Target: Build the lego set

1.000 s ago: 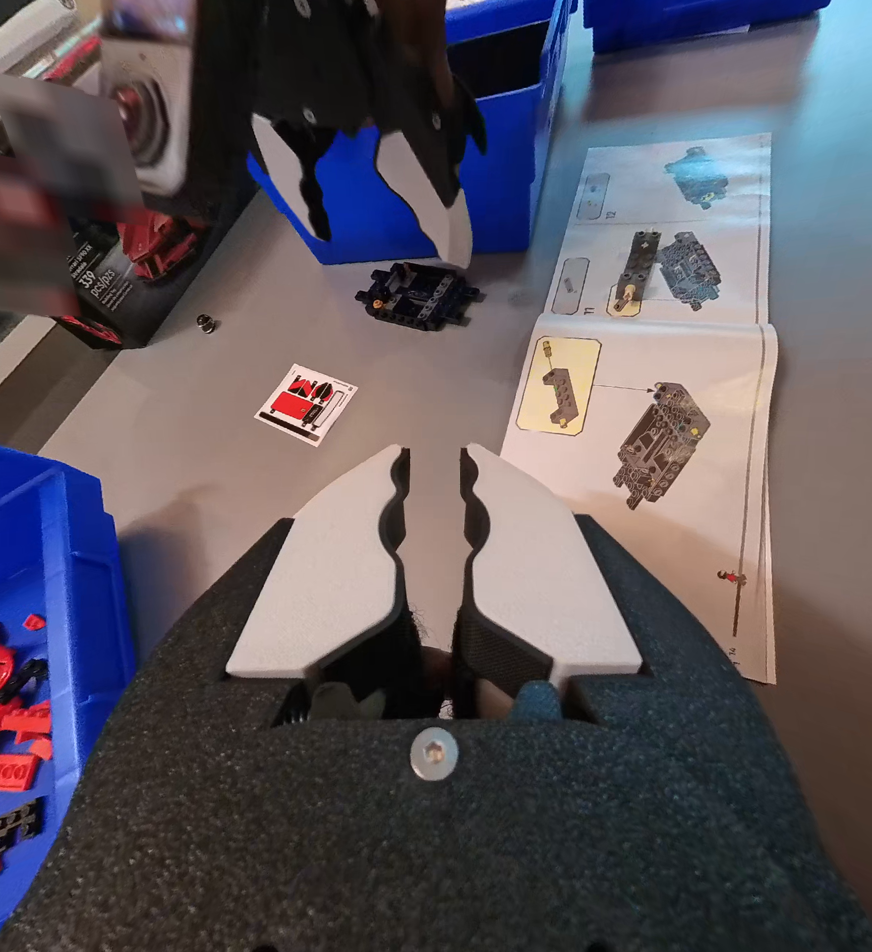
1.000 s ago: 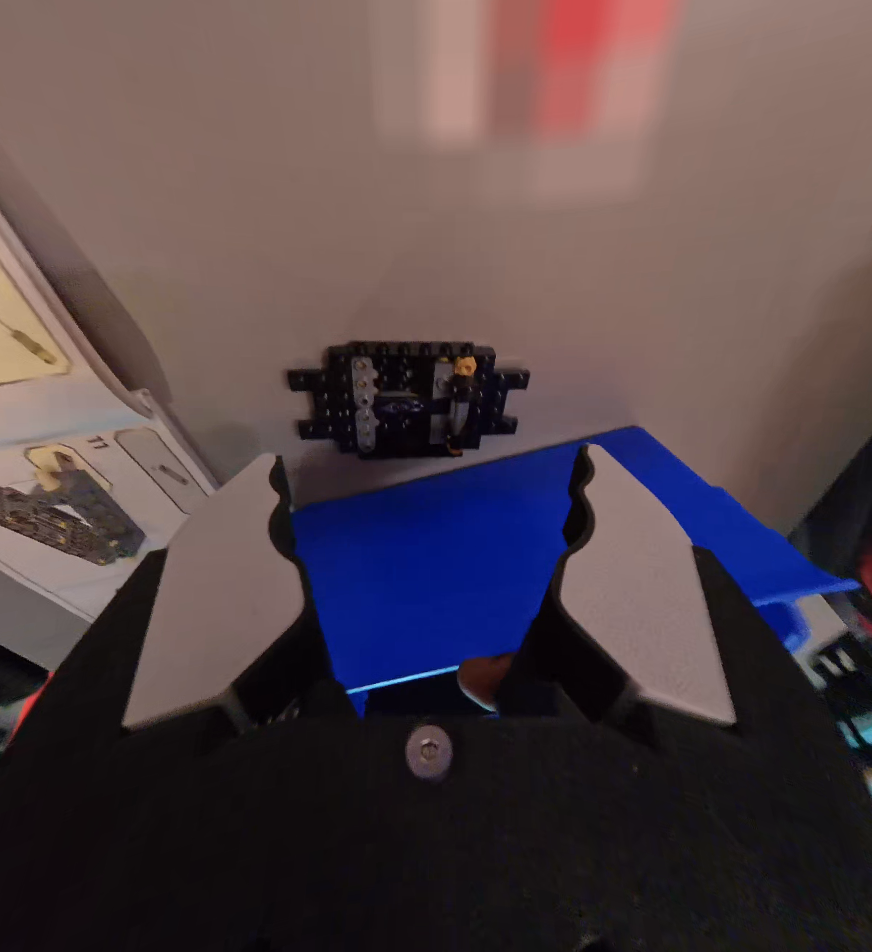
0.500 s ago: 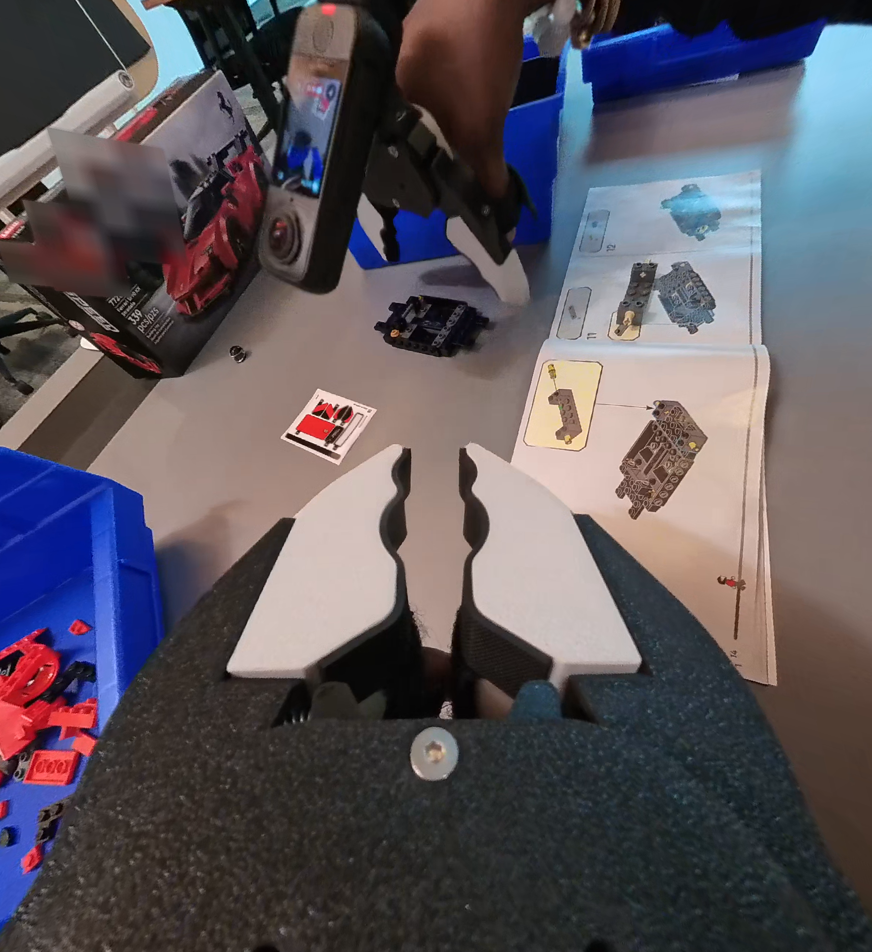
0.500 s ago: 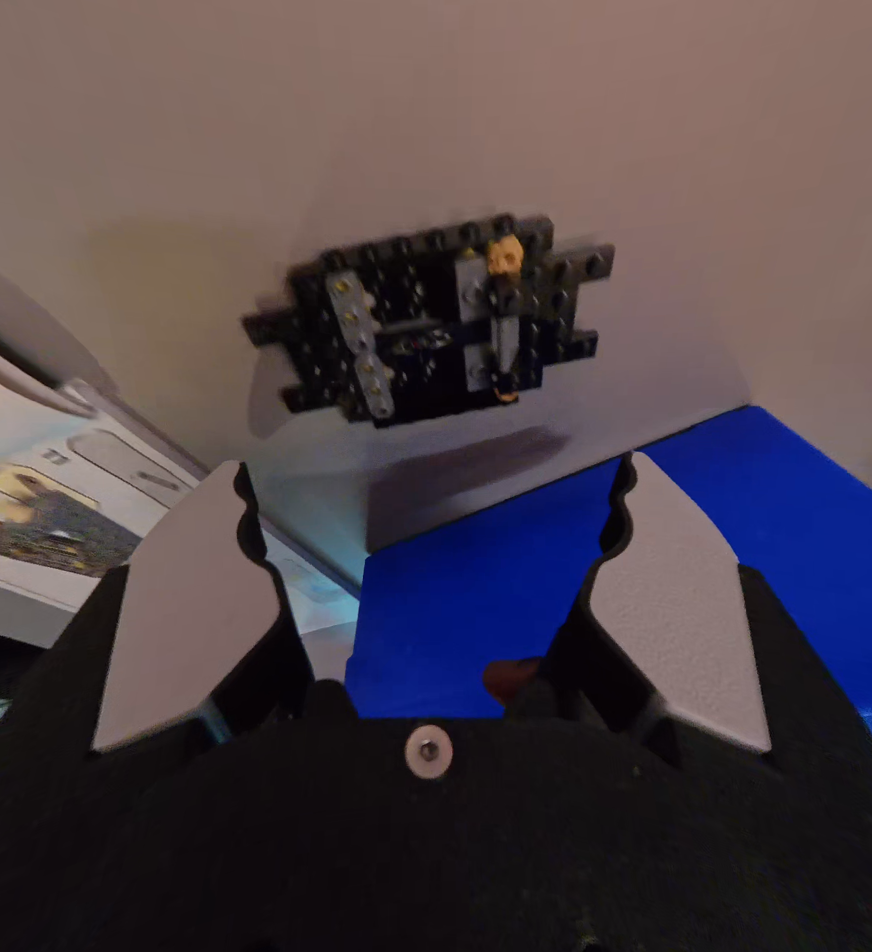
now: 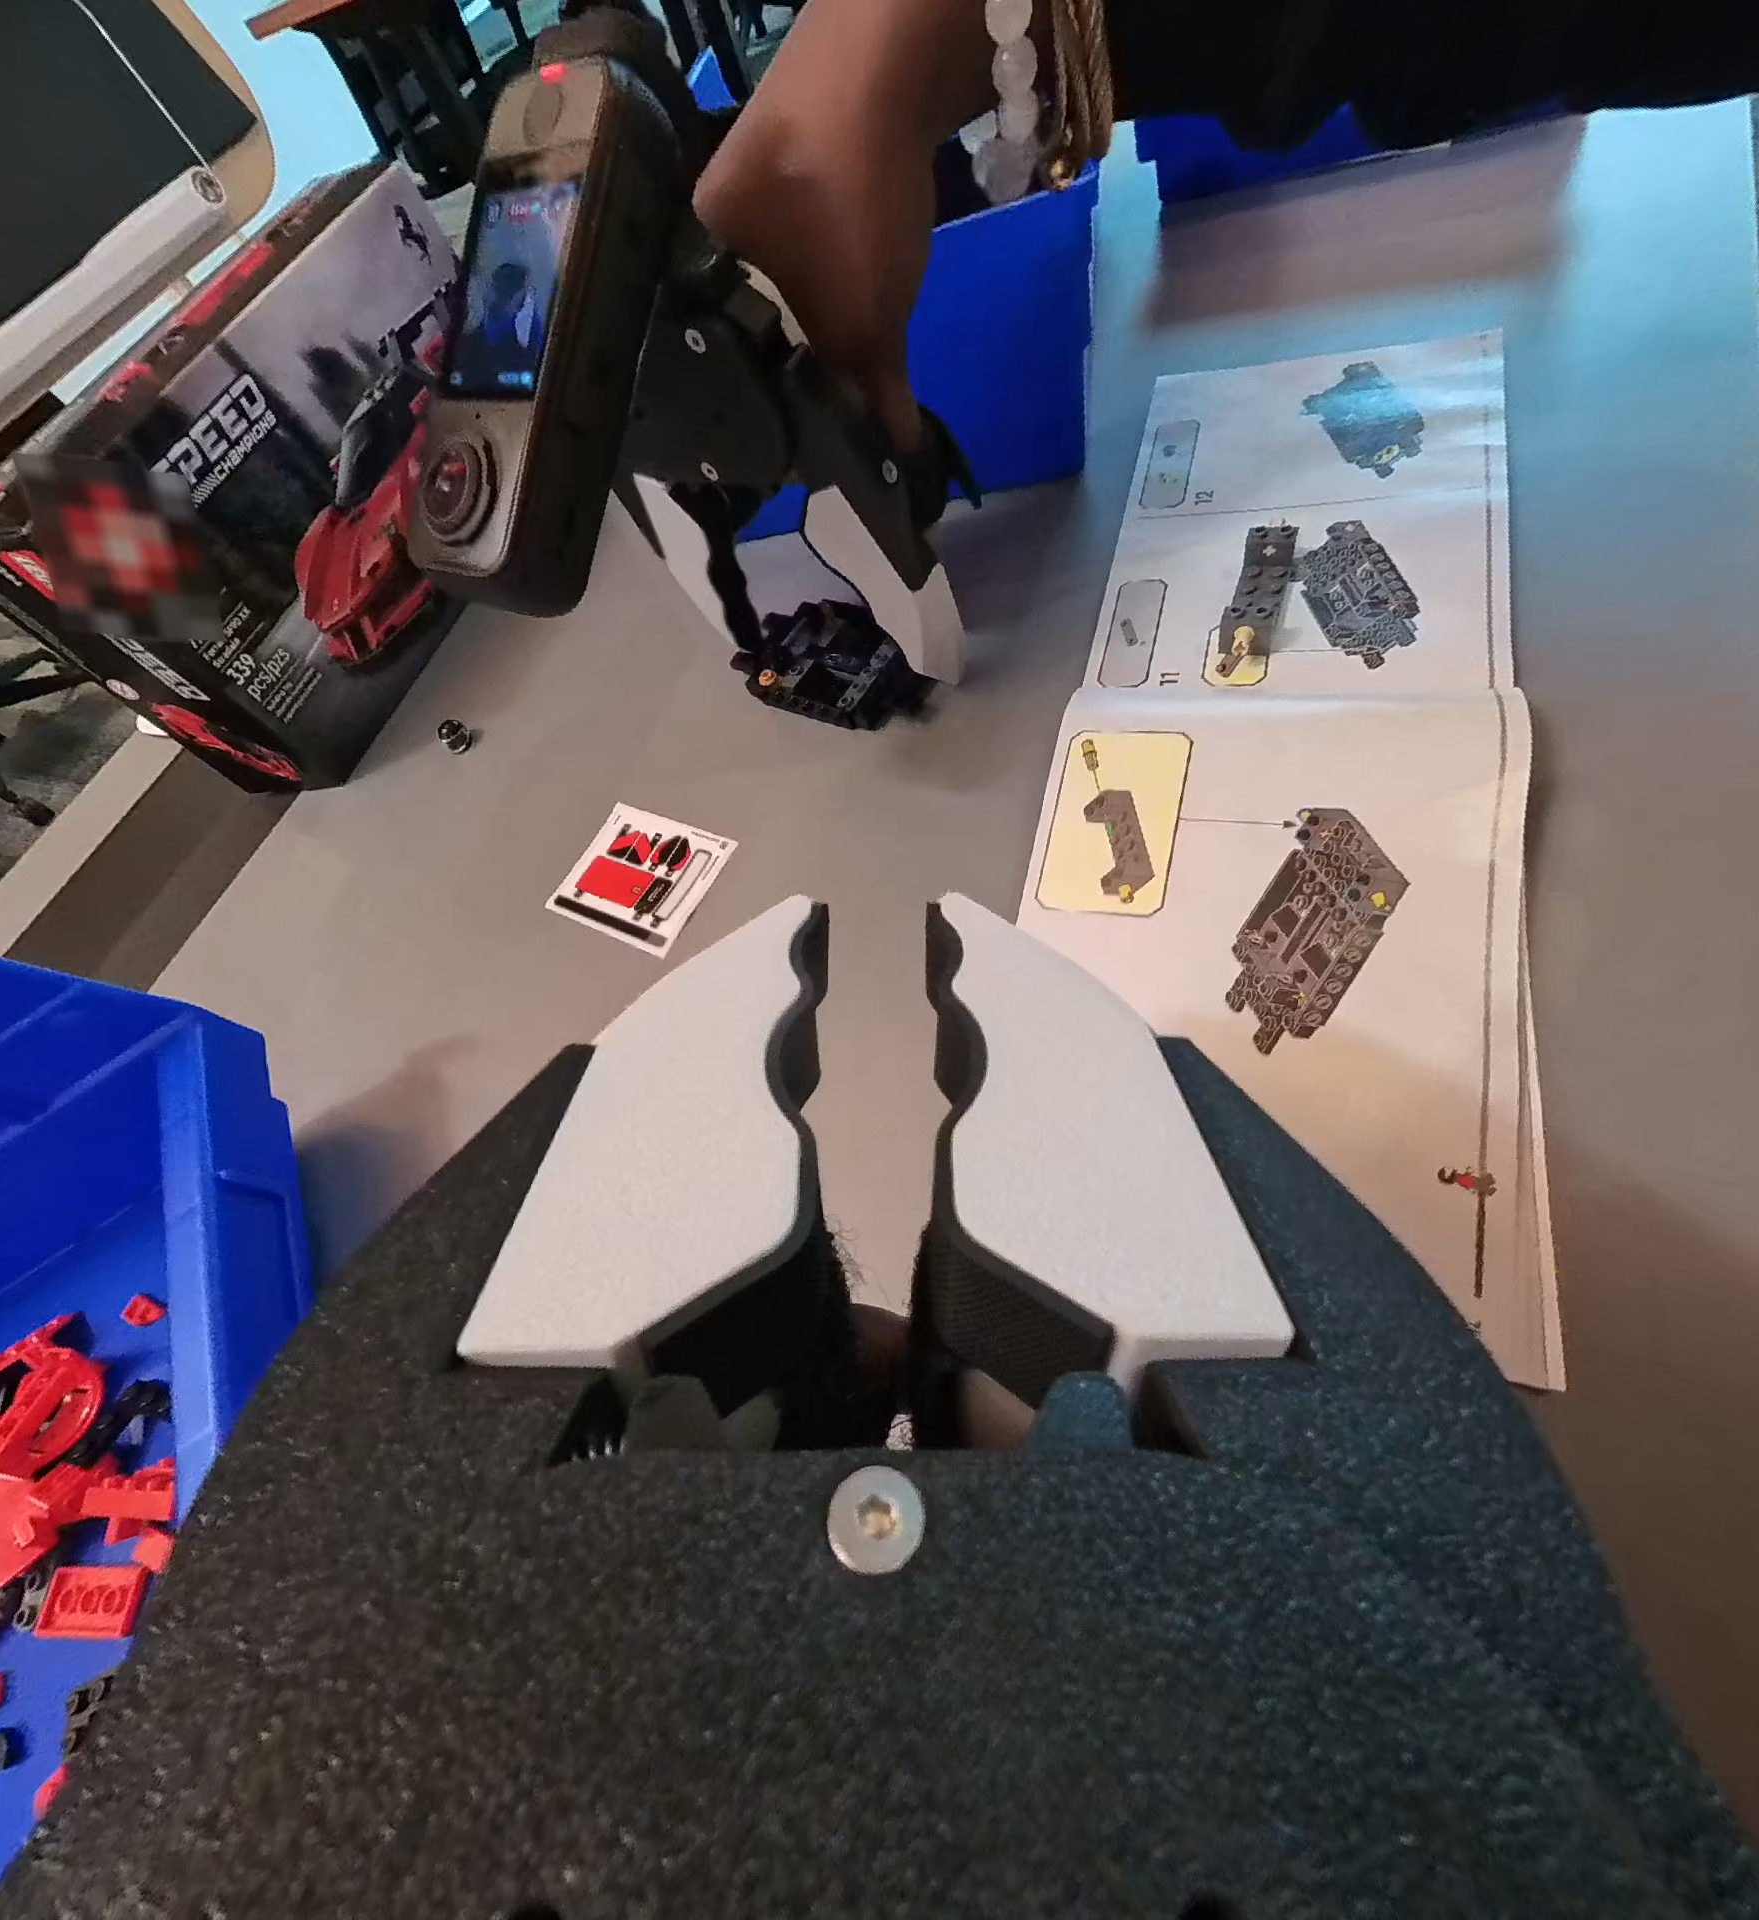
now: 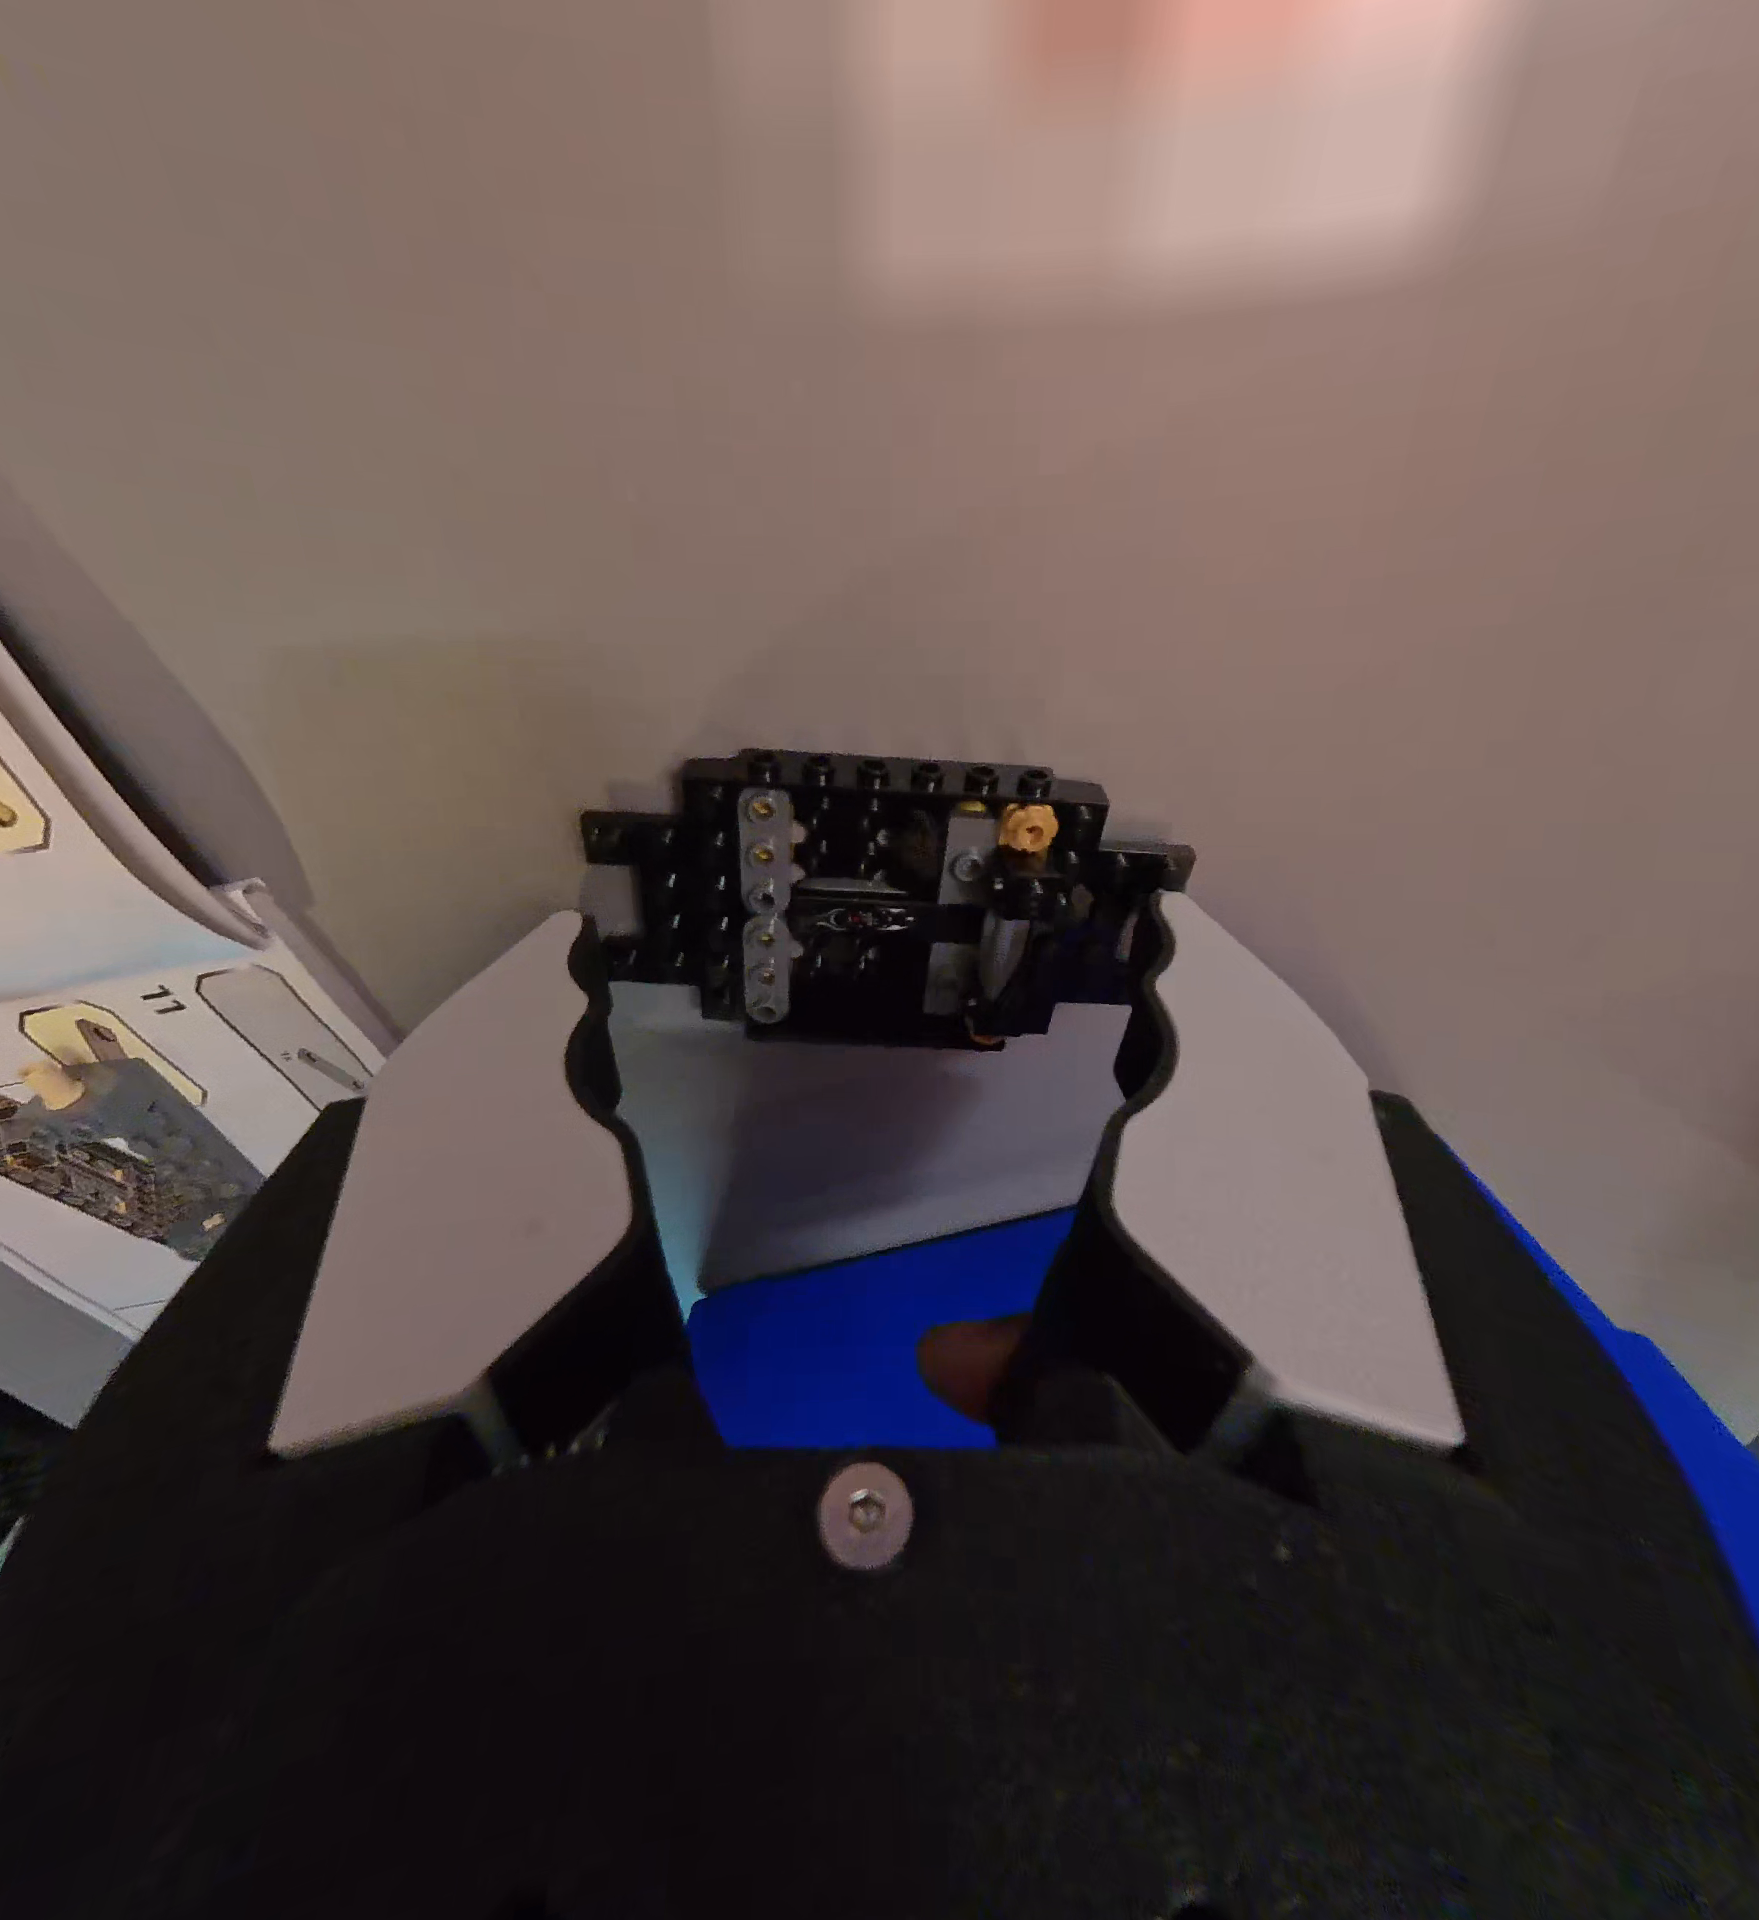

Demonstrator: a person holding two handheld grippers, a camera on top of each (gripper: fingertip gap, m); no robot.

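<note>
A black lego chassis assembly (image 5: 823, 675) with grey beams and a tan pin lies flat on the grey table (image 5: 439, 935). My right gripper (image 5: 839, 655) is open and lowered over it, one finger at each end. In the right wrist view the assembly (image 6: 885, 831) sits between the tips of the right gripper (image 6: 870, 925); I cannot tell whether the fingers touch it. My left gripper (image 5: 875, 914) is shut with a narrow slit and holds nothing. It hovers over the table nearer the front, well short of the assembly.
An open instruction booklet (image 5: 1322, 831) lies to the right and also shows in the right wrist view (image 6: 75, 1091). A sticker sheet (image 5: 641, 878), a small dark round piece (image 5: 454, 735), the set's box (image 5: 262, 499), a blue bin (image 5: 75, 1143) of red and black parts, and another blue bin (image 5: 1000, 332) surround the work area. The small dark round piece (image 5: 454, 735) lies around 15 cm away from my right fingertips.
My right gripper has come down from above the far blue bin to the chassis, and its fingers now straddle it. My left gripper stays shut and has drawn back slightly.
</note>
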